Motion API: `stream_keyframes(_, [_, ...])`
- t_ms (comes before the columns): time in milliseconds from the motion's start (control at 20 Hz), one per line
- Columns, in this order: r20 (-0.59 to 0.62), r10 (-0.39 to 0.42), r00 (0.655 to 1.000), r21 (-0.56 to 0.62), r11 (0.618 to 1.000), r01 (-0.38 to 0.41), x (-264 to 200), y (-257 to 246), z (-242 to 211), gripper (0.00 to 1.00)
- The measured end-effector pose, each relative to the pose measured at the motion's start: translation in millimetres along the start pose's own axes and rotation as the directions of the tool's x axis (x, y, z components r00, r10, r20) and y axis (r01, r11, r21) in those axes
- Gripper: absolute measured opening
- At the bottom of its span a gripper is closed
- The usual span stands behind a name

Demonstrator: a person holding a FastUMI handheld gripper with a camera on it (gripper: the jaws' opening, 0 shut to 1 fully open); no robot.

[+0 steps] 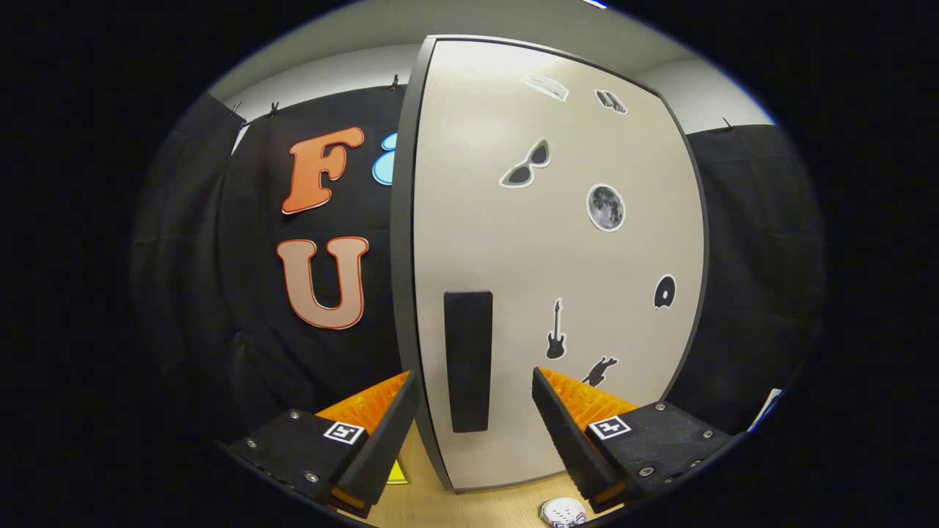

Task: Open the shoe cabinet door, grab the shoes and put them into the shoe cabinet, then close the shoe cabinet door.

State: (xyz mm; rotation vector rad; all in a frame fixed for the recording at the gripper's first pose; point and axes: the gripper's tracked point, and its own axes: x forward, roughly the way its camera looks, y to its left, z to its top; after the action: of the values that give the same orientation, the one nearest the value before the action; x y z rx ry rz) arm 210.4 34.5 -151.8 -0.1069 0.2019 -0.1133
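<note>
Facing you dead ahead is the shoe cabinet door (557,279), shut, its handle (468,361) standing upright lengthwise between your gripper (475,400) fingers, which are spread wide and holding nothing, just short of it.

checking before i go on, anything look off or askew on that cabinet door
Nothing stands out. The cabinet door looks shut and undamaged, its stickers flat. The black handle stands upright between the open gripper fingers, neither touching it.
</note>
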Motion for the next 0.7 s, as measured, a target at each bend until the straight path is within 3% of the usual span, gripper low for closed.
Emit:
stream_keyframes(100, [-0.023,-0.007,1.000,0.016,1.000,0.008,12,1,-5,0.93])
stream_keyframes(200, [-0.036,0.015,0.999,0.033,0.999,-0.014,19,6,-11,0.84])
stream_keyframes(300, [-0.030,0.042,0.999,0.035,0.999,-0.041,17,13,-10,0.68])
stream_keyframes(450, [-0.009,0.021,1.000,-0.005,1.000,-0.021,17,10,-10,0.37])
stream_keyframes(700, [0.003,0.036,0.999,-0.021,0.999,-0.036,9,10,-9,0.30])
